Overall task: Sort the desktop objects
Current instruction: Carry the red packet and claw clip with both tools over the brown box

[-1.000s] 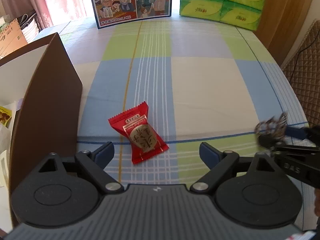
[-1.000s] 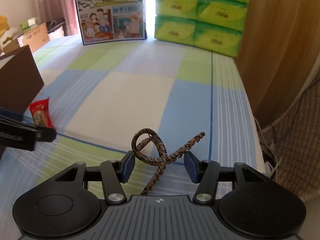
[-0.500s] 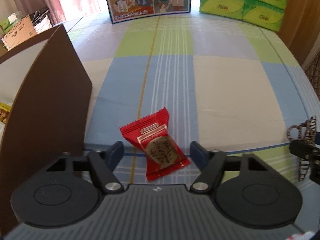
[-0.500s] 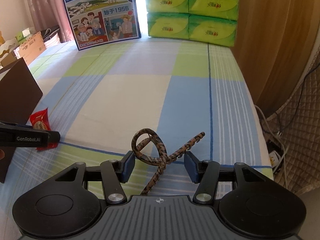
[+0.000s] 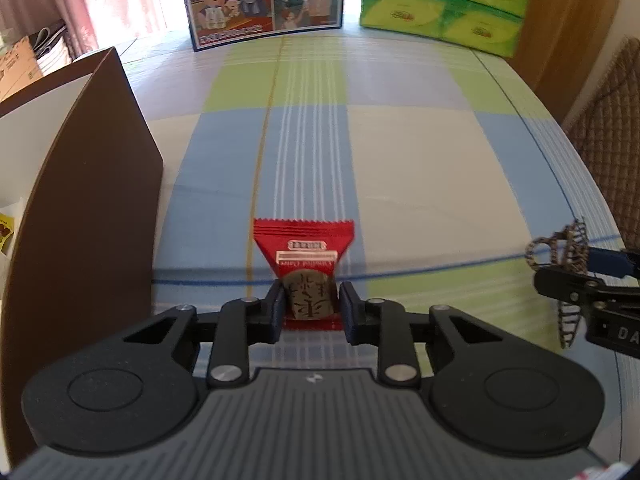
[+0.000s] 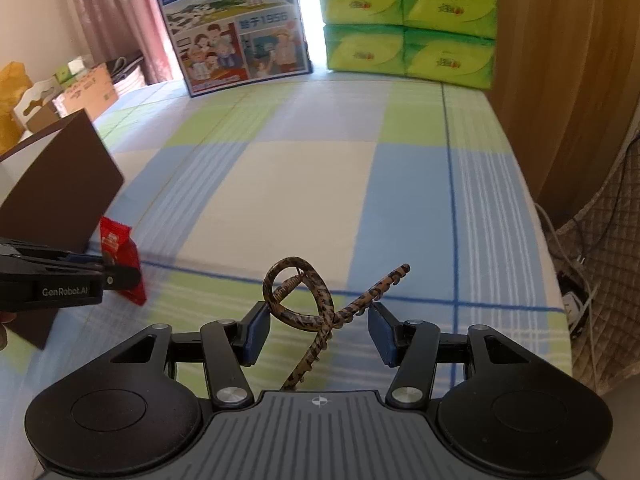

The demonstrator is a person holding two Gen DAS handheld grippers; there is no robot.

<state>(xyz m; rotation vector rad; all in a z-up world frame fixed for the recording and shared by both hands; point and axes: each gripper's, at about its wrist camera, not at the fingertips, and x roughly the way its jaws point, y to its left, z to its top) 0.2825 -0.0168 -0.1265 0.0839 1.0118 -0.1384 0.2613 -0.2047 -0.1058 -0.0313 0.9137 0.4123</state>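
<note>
We see the left gripper clamped on the red packet, just right of the brown box. Right gripper pinches the hair clip, right of the packet.

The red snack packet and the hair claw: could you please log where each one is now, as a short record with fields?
surface: checked tablecloth
red snack packet: pinched between the left gripper fingers, far end free
hair claw: leopard-patterned, between the right gripper fingers, held off the cloth
brown box: open, left of the packet
backdrop: milk carton, green tissue packs
</note>
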